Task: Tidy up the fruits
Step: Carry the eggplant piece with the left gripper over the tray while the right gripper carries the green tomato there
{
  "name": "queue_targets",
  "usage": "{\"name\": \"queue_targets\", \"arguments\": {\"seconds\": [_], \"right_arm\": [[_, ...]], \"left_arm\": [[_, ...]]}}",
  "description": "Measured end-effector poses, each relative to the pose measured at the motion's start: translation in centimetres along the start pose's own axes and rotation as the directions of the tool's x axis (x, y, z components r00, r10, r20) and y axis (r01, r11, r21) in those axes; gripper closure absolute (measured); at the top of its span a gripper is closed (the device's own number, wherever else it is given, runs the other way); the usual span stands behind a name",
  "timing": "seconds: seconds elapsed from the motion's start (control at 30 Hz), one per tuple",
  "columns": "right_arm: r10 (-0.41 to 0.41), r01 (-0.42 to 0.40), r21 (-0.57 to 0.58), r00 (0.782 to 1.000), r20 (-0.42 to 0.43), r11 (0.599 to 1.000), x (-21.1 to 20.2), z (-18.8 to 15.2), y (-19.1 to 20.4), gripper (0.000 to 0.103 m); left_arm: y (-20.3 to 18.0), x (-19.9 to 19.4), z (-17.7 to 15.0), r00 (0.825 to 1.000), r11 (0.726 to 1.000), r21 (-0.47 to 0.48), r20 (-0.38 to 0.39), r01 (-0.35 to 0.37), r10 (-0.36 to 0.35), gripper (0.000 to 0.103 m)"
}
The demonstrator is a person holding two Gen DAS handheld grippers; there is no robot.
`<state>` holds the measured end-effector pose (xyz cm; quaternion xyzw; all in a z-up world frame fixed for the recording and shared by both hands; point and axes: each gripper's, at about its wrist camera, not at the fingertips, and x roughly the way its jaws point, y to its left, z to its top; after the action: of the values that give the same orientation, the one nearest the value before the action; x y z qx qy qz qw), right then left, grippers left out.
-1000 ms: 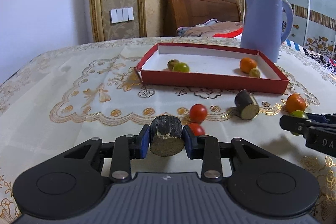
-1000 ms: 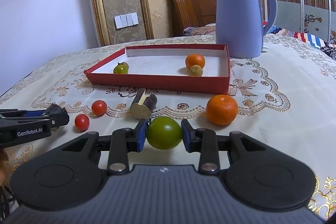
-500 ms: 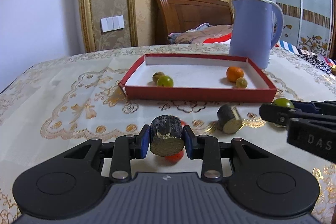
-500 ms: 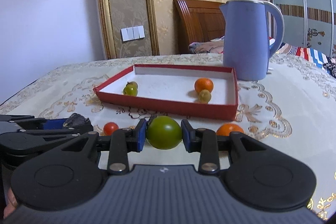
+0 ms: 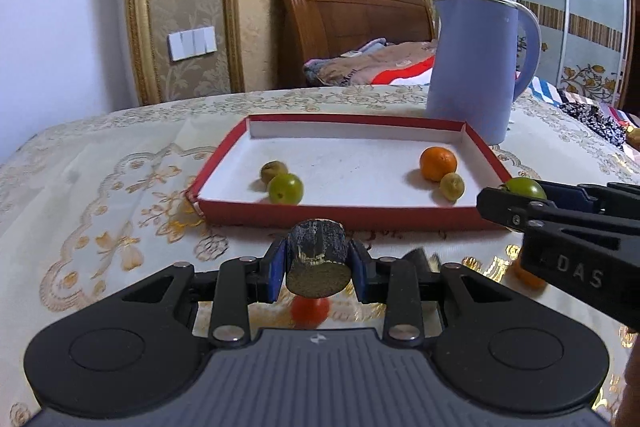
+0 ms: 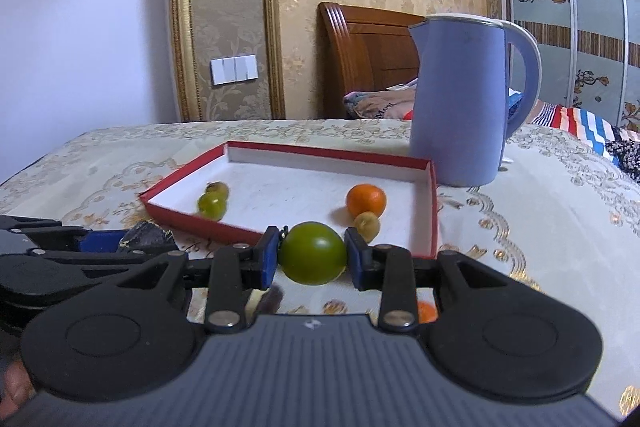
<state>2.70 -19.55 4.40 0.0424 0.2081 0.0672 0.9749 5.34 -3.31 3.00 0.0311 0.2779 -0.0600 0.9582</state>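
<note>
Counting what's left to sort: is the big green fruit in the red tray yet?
Not yet. The round green fruit is clamped between the right gripper fingers, near the shallow red tray.

The left gripper (image 5: pixel 317 269) points slightly downward, its blue-padded fingers (image 5: pixel 276 269) clamped on a dark cut chunk (image 5: pixel 316 263). Just to its right, the right gripper (image 6: pixel 312 259) is level with it, fingers (image 6: pixel 267 259) pinching a green fruit (image 6: pixel 313 253).
</note>
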Motion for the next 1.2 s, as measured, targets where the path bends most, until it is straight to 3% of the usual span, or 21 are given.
{"name": "queue_targets", "arguments": {"seconds": [0.37,0.43,0.7,0.87,1.2], "right_arm": [[-0.051,0.054,0.043,0.996,-0.067,0.998,5.2,1.5,-2.5,0.07],[-0.052,0.057,0.058,0.996,-0.078,0.997,5.7,1.4,-3.1,0.07],[-0.065,0.078,0.083,0.986,-0.155,0.994,8.9,1.9,-3.9,0.07],[-0.068,0.092,0.102,0.974,-0.214,0.99,11.2,1.9,-4.7,0.07],[-0.084,0.106,0.086,0.972,-0.221,0.991,12.6,2.1,-4.7,0.069]], "left_arm": [[0.2,4.8,3.5,1.0,1.0,0.0,-0.012,-0.001,0.001,0.07],[0.4,5.4,3.7,0.999,0.999,-0.01,-0.01,0.041,-0.041,0.07],[-0.2,8.7,4.9,0.997,0.999,-0.013,-0.058,0.053,-0.054,0.07],[-0.7,10.6,5.3,0.997,1.0,0.003,-0.08,0.021,-0.021,0.07],[-1.3,12.8,5.1,0.995,0.999,0.022,-0.098,-0.028,0.03,0.07]]}}
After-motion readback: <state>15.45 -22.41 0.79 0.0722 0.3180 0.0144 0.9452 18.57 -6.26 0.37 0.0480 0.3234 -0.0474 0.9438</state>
